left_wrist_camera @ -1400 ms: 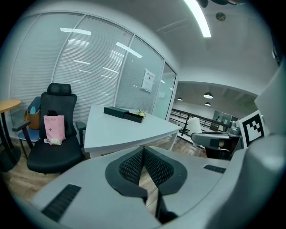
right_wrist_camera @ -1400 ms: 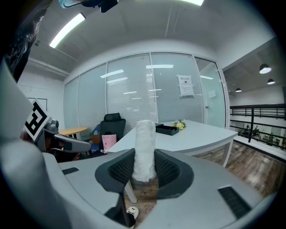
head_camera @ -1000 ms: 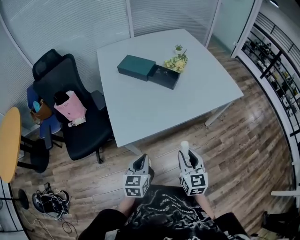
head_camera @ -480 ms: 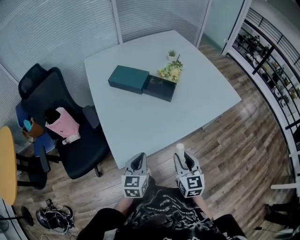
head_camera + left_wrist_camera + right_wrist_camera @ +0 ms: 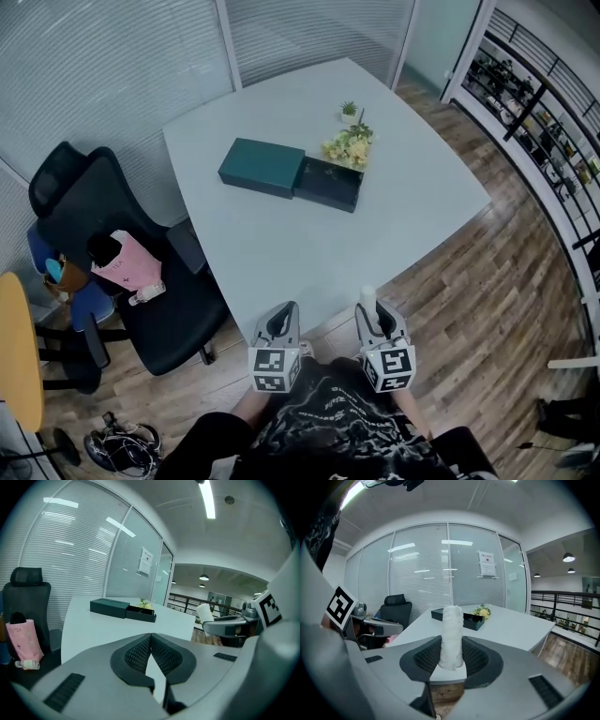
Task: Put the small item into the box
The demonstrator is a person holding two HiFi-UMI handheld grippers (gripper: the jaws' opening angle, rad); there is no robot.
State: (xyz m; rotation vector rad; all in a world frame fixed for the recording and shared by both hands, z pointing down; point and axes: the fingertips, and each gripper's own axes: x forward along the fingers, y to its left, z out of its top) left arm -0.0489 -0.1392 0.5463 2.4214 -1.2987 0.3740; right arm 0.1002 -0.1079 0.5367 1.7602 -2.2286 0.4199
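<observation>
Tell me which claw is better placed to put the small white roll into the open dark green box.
Right. The right claw grips the white fluffy roll; the left claw is shut and empty. Both stand about equally far from the open dark green box.

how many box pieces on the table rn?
2. A teal closed piece lies mid-way across the white table; a dark open tray sits right against it, beside the yellow flowers. None looks hidden.
</observation>
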